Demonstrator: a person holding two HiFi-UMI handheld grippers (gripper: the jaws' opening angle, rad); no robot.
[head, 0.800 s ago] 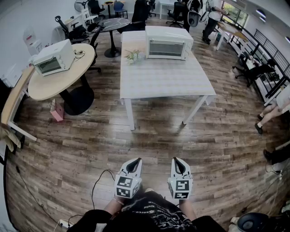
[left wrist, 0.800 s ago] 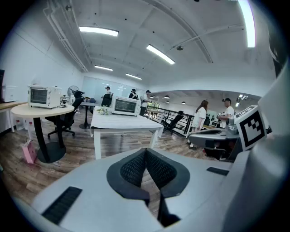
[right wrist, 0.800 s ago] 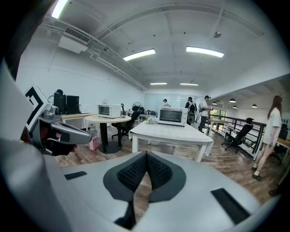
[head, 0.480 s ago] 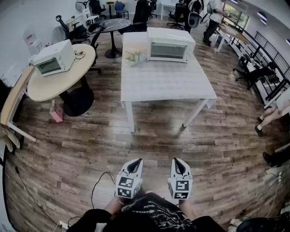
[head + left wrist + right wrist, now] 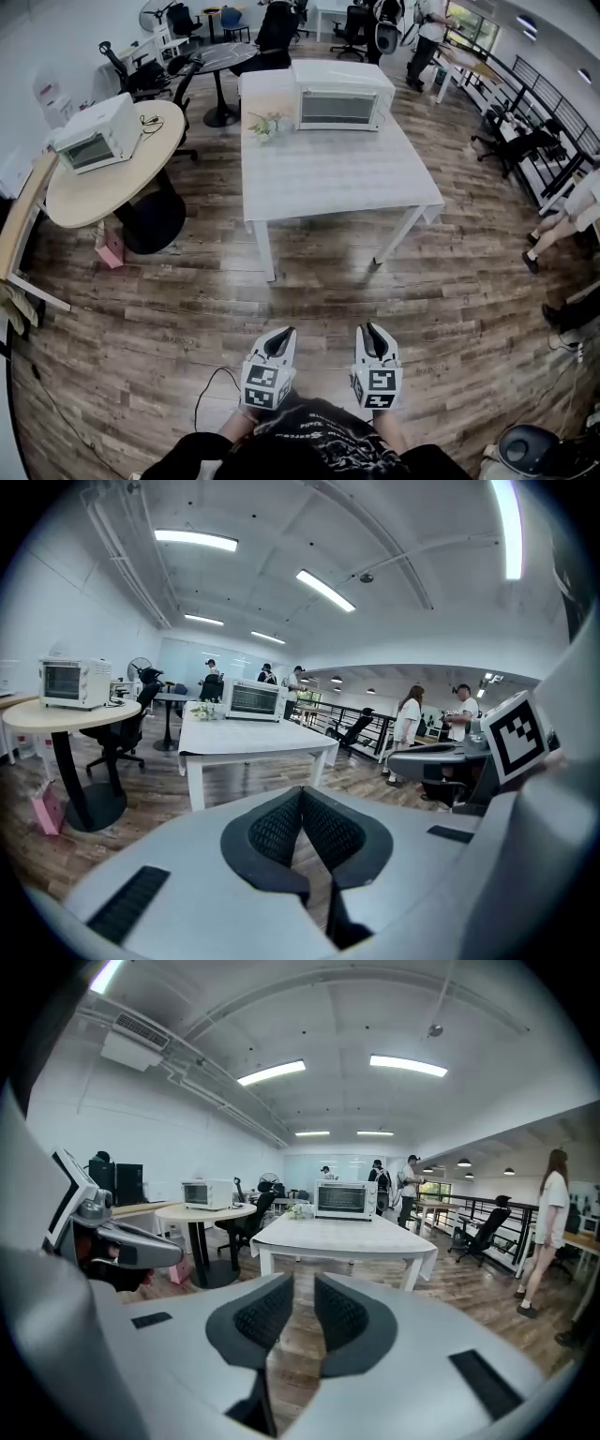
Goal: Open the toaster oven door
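Nothing can be read: the shirt (image 5: pixel 314 441) print is blurred, and the toaster oven (image 5: pixel 342 96) is too small for any label.

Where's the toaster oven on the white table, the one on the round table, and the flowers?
Toaster oven on white table (image 5: pixel 339 109), head view, glass door.
Toaster oven on round table (image 5: pixel 84 151), head view, front door.
Flowers (image 5: pixel 265 124), head view, blooms.

Toaster oven (image 5: pixel 343 96) handle — too small; bystander (image 5: pixel 565 221) — edge-cropped.
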